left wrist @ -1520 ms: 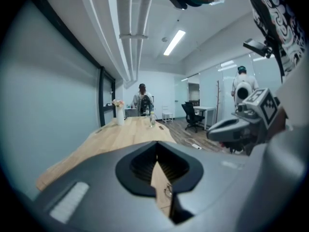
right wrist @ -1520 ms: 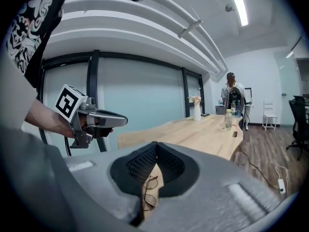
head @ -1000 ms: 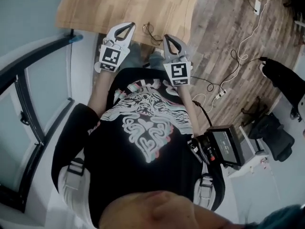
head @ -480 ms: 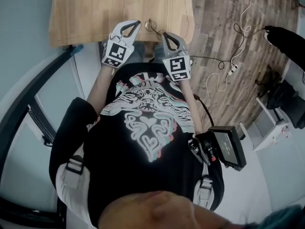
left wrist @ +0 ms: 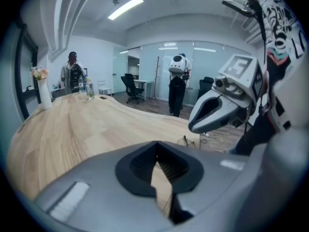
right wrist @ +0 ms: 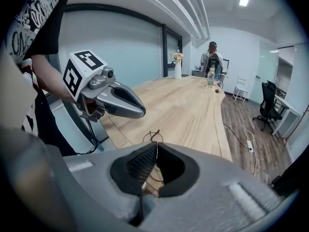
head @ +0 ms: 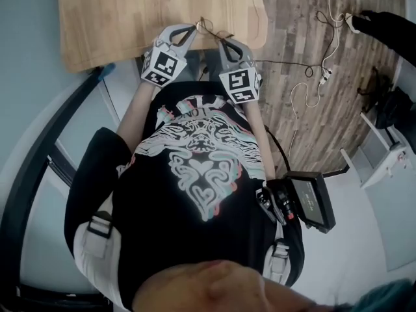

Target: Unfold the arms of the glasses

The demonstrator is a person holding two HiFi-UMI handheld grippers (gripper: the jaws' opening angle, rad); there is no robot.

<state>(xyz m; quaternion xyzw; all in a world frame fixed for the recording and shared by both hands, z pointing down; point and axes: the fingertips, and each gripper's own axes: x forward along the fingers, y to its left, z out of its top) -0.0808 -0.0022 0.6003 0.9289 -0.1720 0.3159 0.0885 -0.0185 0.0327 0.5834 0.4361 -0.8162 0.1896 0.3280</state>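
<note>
Glasses (right wrist: 152, 136) with a thin dark wire frame lie on the wooden table (head: 143, 12), close to its near edge and just in front of both claws. Whether the arms are folded cannot be told, the frame is too small.

The left gripper (head: 188, 31) has its two jaws pressed together at the tips. Only the dark ribbed hollow behind the tips stays open, and nothing is inside it. The right gripper (head: 225, 44) is in the same state: tips closed, nothing between them. Both hover over the table edge, near the glasses but apart from them.

No readable words appear. Each gripper carries a cube with a black and white square marker, one on the left (head: 160, 67) and one on the right (head: 239, 85). The person's black shirt (head: 201, 168) has a white swirling print with some red and green lines.

The gripper bodies are smooth grey plastic with rounded shapes. The table is of light, narrow wood strips with a rounded corner. The floor (head: 305, 57) is of darker planks, and white cables (head: 305, 90) lie on it.
</note>
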